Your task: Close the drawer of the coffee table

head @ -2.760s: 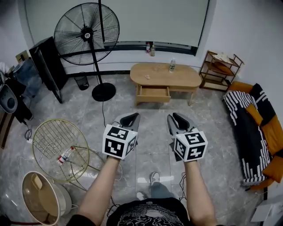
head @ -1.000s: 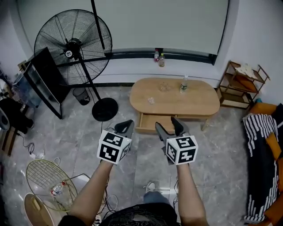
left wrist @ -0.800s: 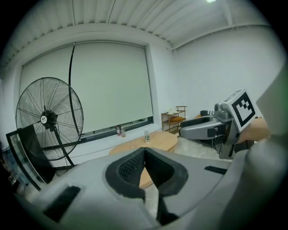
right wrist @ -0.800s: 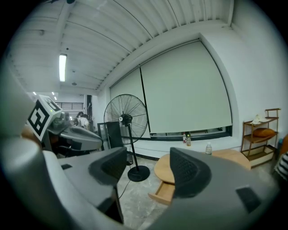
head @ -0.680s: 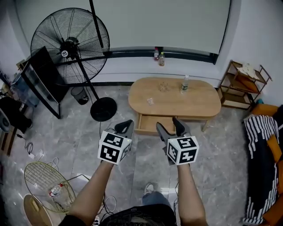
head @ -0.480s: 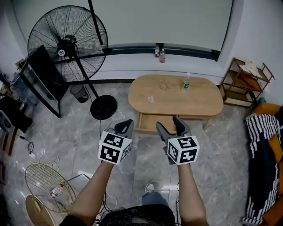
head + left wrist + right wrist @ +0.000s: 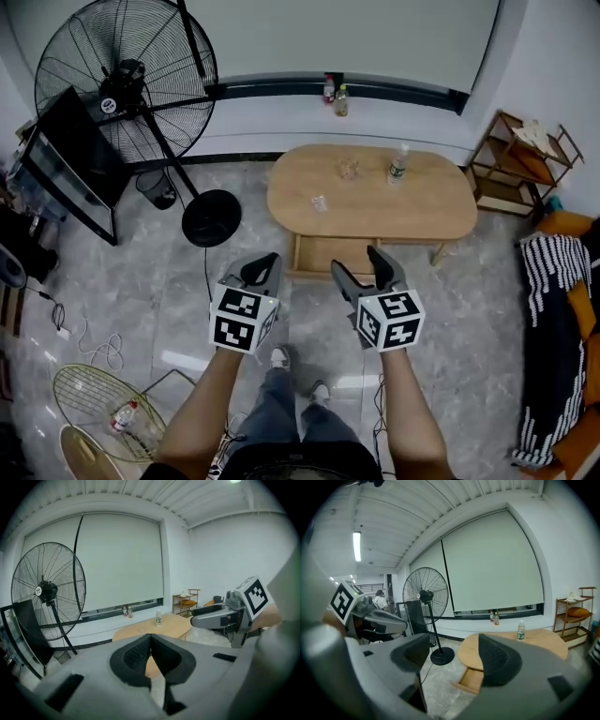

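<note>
An oval wooden coffee table [image 7: 412, 202] stands by the far wall. Its drawer [image 7: 326, 255] is pulled out at the front left. Both grippers hover side by side short of the drawer, touching nothing. My left gripper [image 7: 266, 266] is shut with its pads meeting and nothing in them. The right gripper [image 7: 359, 264] is open, its jaws are opening, and nothing is between them. In the right gripper view the gripper [image 7: 454, 656] frames the open drawer [image 7: 472, 679] and the table [image 7: 539, 641]. The left gripper view shows its gripper [image 7: 151, 638] before the table [image 7: 157, 626].
A tall floor fan [image 7: 122, 84] and a black panel [image 7: 67, 155] stand at the left. A wooden shelf [image 7: 525, 150] and a sofa with a striped blanket [image 7: 553, 319] are at the right. A bottle [image 7: 398, 164] stands on the table. A wire basket [image 7: 98, 403] lies near left.
Both grippers have moved forward and a little lower toward the table, which now sits nearer in the head view. The right jaws stand slightly wider. The person's legs and feet have stepped into view.
</note>
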The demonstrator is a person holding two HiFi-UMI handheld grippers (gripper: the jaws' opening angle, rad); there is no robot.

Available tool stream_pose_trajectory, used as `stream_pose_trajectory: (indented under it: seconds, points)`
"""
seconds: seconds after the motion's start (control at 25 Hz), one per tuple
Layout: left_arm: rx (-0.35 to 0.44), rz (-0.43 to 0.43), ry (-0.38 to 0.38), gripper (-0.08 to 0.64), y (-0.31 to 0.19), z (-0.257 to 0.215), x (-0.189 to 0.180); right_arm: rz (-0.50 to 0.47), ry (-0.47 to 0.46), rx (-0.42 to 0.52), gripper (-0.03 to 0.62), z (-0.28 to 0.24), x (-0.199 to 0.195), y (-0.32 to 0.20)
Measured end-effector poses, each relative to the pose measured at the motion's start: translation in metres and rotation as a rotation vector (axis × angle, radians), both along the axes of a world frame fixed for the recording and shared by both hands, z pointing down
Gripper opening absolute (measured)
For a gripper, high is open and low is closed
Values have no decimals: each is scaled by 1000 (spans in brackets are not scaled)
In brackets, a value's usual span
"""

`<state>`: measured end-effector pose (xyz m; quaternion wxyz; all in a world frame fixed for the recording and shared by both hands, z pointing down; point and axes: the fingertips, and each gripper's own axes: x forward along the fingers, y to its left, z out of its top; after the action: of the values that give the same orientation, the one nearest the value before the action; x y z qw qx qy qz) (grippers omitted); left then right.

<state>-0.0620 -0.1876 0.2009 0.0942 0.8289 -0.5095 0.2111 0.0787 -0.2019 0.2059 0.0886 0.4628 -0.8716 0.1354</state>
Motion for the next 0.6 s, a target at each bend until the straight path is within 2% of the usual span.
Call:
stream_pose_trajectory:
  seconds: [0.36, 0.6]
  points:
    - [-2, 84, 78, 5, -85, 18, -12, 61, 43, -39, 331, 19, -19, -64]
    - [-17, 128, 93, 5, -133, 39, -18, 109, 42, -84, 336, 47, -26, -100]
